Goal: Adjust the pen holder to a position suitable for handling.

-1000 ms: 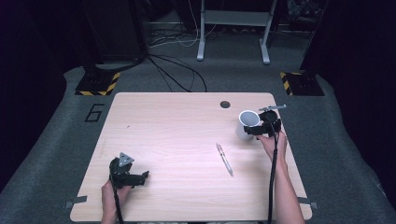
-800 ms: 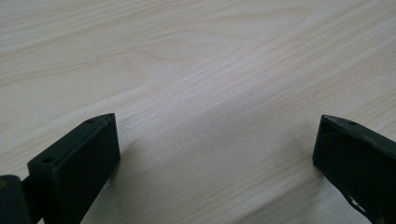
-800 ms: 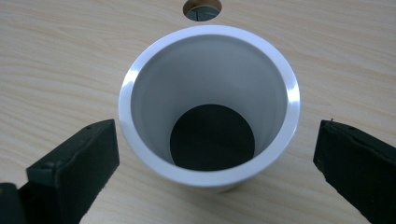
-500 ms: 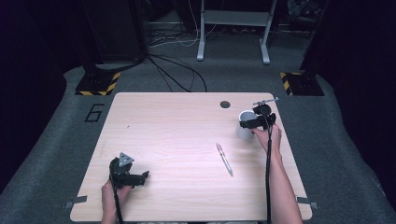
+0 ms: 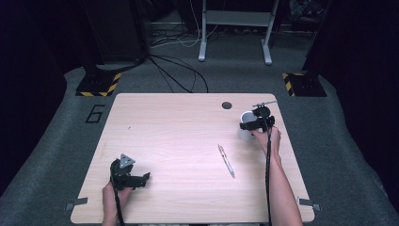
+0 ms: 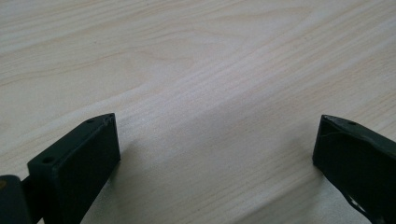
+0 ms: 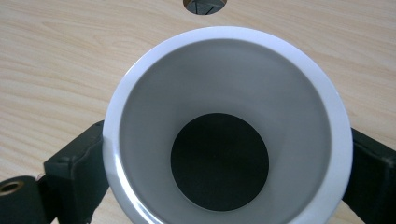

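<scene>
So the right tool (image 5: 249,125) is sitting right over at the white cup (image 5: 245,125), far right side of the table (image 5: 179,141), just this side of the little round hole (image 5: 227,105) in the top. In the right gripper view the cup (image 7: 224,140) is standing upright with its mouth facing the camera and a black jaw on each side of its wall. The jaws have just been closing in a bit with the cup between them, but they're still spread about as wide as the cup, and I honestly can't tell if the pads are pressing on it yet or just flanking it.

The left tool (image 5: 136,179) is resting at the near left corner, jaws wide apart with nothing but bare wood between them (image 6: 215,140). It's well away from the cup, so the right hand (image 5: 269,139) is clearly the nearer one.

There's also a pen (image 5: 226,160) lying on the table between the two tools, closer to the right one, its long axis running from near-right to far-left. Nobody's touching it.

I'd guess the next bit is squeezing the cup's wall, which needs the jaws staying square across it.
</scene>
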The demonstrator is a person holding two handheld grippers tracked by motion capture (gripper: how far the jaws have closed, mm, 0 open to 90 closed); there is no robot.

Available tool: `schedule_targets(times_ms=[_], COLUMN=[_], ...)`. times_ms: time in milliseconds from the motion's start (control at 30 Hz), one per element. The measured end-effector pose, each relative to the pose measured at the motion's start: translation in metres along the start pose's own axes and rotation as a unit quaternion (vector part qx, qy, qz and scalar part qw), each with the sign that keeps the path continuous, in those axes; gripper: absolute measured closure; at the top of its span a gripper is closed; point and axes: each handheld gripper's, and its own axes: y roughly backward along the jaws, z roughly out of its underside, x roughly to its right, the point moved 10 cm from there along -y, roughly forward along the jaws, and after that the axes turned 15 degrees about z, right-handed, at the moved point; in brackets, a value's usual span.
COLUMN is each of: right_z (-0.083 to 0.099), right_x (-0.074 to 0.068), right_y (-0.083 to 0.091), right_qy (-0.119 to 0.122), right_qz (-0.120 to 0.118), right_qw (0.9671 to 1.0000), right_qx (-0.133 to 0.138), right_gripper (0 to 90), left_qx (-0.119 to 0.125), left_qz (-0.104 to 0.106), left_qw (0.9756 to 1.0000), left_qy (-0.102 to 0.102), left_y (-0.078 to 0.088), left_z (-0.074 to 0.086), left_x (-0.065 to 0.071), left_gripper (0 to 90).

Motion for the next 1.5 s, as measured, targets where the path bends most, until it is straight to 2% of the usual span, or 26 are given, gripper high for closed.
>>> schedule_targets(times_ms=[333, 400, 433, 600, 967, 1200, 1500], right_z=[-0.003, -0.003, -0.001, -0.003, -0.005, -0.008, -0.010], right_x=[-0.002, -0.003, -0.005, -0.009, -0.025, -0.040, -0.055], right_y=[-0.001, -0.001, 0.001, 0.000, 0.000, -0.001, 0.000], right_qy=[0.008, 0.010, 0.005, 0.015, 0.024, 0.044, 0.054], right_qz=[0.015, 0.015, 0.012, 0.010, 0.001, -0.010, -0.018], right_qw=[0.9998, 0.9998, 0.9999, 0.9998, 0.9996, 0.9987, 0.9981], right_qx=[0.011, 0.012, 0.002, 0.011, 0.017, 0.024, 0.023], right_gripper=[5.4, 5.5, 5.5, 5.5, 5.5, 5.5, 5.5], left_qx=[-0.008, -0.006, -0.004, -0.005, -0.006, -0.006, -0.006], left_qz=[0.001, 0.001, 0.001, 0.001, 0.001, 0.001, 0.001], left_qw=[0.9999, 1.0000, 1.0000, 1.0000, 1.0000, 1.0000, 1.0000], left_qy=[-0.006, -0.005, -0.003, -0.004, -0.005, -0.005, -0.005], left_y=[0.001, 0.001, 0.001, 0.001, 0.001, 0.001, 0.001], left_z=[0.001, 0.001, 0.001, 0.001, 0.001, 0.001, 0.001], left_x=[-0.001, 0.000, 0.000, 0.000, 0.000, 0.000, 0.000], left_gripper=[0.6, 0.6, 0.6, 0.6, 0.6, 0.6, 0.6])
